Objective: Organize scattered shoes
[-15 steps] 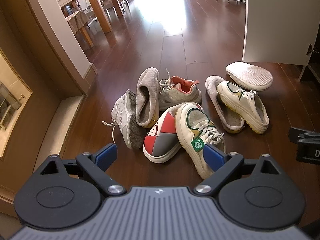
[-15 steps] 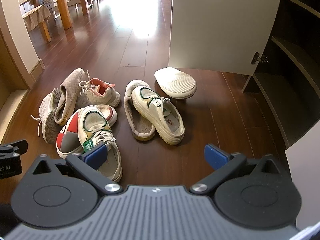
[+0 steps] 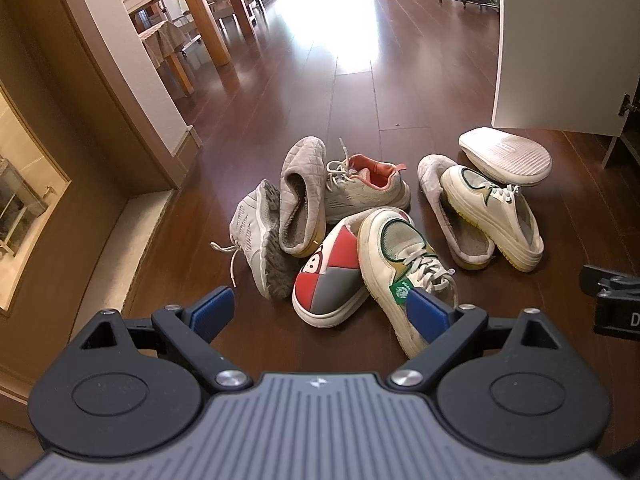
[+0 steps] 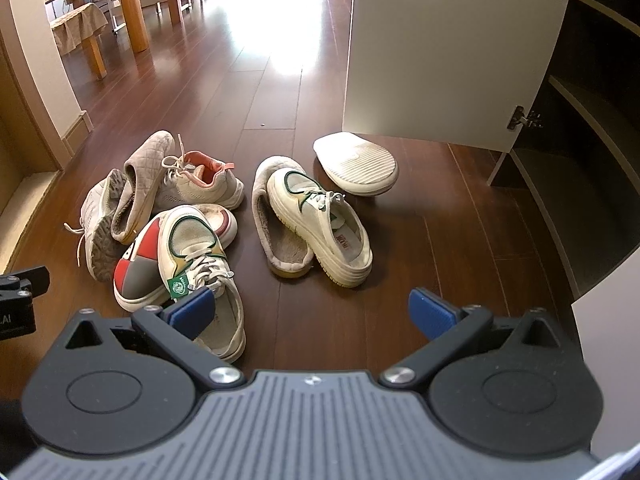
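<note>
Several shoes lie in a heap on the dark wood floor. A cream sneaker with green trim (image 3: 404, 268) (image 4: 200, 256) leans on a red and grey slipper (image 3: 328, 280) (image 4: 138, 268). Its mate (image 3: 496, 216) (image 4: 320, 224) rests on a grey fuzzy slipper (image 3: 452, 216) (image 4: 276, 236). Another grey slipper (image 3: 300, 196) (image 4: 140, 188), a grey trainer on its side (image 3: 256, 236) (image 4: 98, 224) and one with an orange lining (image 3: 368, 188) (image 4: 200, 180) lie at the left. A white slipper (image 3: 506, 156) (image 4: 356, 164) lies sole up. My left gripper (image 3: 320, 314) and right gripper (image 4: 310, 314) are open and empty, hovering before the heap.
An open shoe cabinet with dark shelves (image 4: 580, 140) and a white door (image 4: 448, 48) (image 3: 560, 40) stands at the right. A wall corner (image 3: 132, 80) and a low ledge (image 3: 132, 248) are at the left. A wooden table (image 3: 200, 20) stands far back.
Both grippers have shifted slightly; the shoes sit a little lower and nearer in both views. No shoe has moved.
</note>
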`<state>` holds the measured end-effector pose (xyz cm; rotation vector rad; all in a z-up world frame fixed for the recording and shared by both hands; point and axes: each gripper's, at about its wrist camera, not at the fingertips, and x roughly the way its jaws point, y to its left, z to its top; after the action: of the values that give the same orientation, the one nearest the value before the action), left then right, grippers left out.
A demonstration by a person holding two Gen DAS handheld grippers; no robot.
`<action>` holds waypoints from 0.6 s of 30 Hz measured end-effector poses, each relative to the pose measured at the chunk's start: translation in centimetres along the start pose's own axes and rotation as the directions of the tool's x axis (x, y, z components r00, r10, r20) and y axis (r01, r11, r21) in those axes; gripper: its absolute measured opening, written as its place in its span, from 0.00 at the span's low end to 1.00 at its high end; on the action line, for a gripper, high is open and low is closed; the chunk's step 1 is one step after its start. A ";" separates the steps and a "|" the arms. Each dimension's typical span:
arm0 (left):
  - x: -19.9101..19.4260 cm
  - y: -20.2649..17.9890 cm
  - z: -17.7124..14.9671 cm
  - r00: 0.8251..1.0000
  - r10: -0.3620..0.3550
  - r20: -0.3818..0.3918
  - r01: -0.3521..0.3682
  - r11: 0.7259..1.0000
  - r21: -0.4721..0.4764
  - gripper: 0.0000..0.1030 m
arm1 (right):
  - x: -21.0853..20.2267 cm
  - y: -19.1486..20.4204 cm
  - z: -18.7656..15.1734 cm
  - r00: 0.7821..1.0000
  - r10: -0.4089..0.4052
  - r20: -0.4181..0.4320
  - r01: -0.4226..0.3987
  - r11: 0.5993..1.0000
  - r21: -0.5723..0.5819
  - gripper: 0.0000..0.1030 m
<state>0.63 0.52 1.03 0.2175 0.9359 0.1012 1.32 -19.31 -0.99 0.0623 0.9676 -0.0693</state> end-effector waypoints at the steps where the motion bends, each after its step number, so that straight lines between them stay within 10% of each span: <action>1: 0.0 0.0 0.1 1.000 -0.001 -0.002 0.001 1.000 0.001 0.92 | 0.0 0.0 0.0 1.000 0.001 0.001 -0.001 1.000 0.000 0.99; 18: 0.5 -1.0 1.6 1.000 -0.007 -0.017 0.007 1.000 0.022 0.92 | 0.1 -0.1 -0.1 1.000 0.025 -0.016 -0.024 1.000 0.013 0.99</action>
<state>2.18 -0.62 1.34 0.2340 0.9552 0.0865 1.33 -19.36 -1.12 0.0868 0.9823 -0.0525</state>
